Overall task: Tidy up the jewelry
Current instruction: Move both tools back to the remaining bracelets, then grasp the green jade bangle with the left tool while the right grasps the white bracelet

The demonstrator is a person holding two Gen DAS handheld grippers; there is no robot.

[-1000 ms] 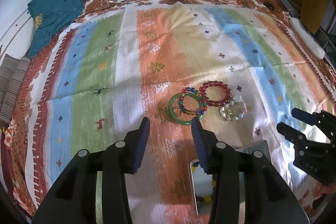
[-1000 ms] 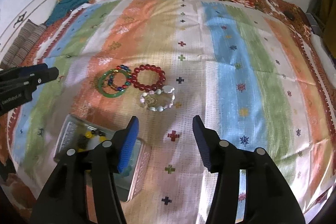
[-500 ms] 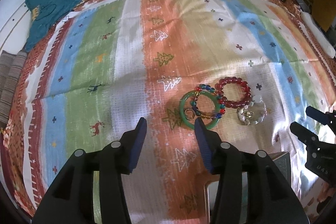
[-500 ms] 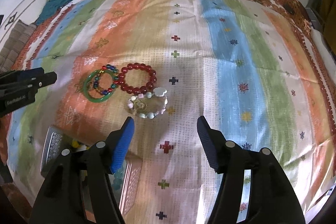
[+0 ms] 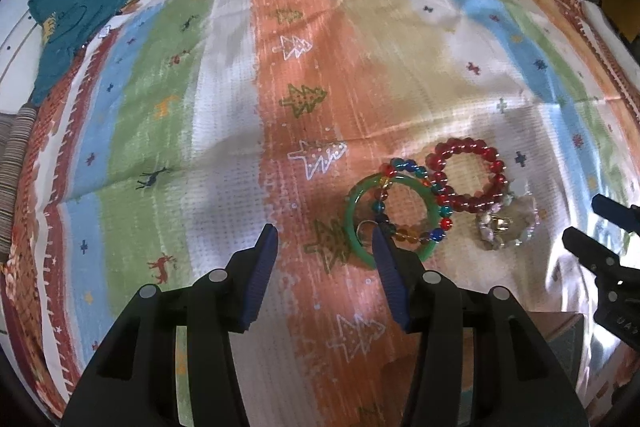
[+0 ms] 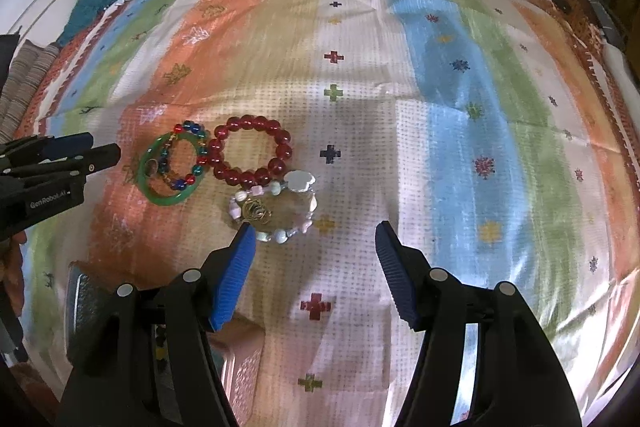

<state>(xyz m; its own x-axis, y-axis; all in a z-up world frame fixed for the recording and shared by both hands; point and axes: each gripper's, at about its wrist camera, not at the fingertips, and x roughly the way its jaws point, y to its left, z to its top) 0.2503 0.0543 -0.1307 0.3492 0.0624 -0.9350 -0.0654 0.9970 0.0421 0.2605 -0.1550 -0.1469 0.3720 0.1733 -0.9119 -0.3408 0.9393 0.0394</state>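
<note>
A green bangle (image 5: 354,223) (image 6: 149,187) lies on the striped cloth with a multicoloured bead bracelet (image 5: 416,171) (image 6: 191,131) across it and a small ring (image 5: 365,227) inside. A red bead bracelet (image 5: 464,179) (image 6: 250,155) lies to its right, and a pale bead bracelet with a gold charm (image 5: 506,227) (image 6: 276,207) just below that. My left gripper (image 5: 324,243) is open, its right finger at the bangle's near edge. My right gripper (image 6: 314,239) is open, its left finger at the pale bracelet's near edge. Both hold nothing.
A metal box (image 6: 86,307) with beads inside sits at the near left of the right wrist view, partly behind my fingers; its corner shows in the left wrist view (image 5: 568,339). A teal garment (image 5: 80,7) lies at the far left corner. The striped cloth (image 6: 440,107) covers the surface.
Both grippers have moved forward and down toward the bracelets, which now sit closer and larger. The metal box has slipped toward the near edge of both views. The jaws stay open.
</note>
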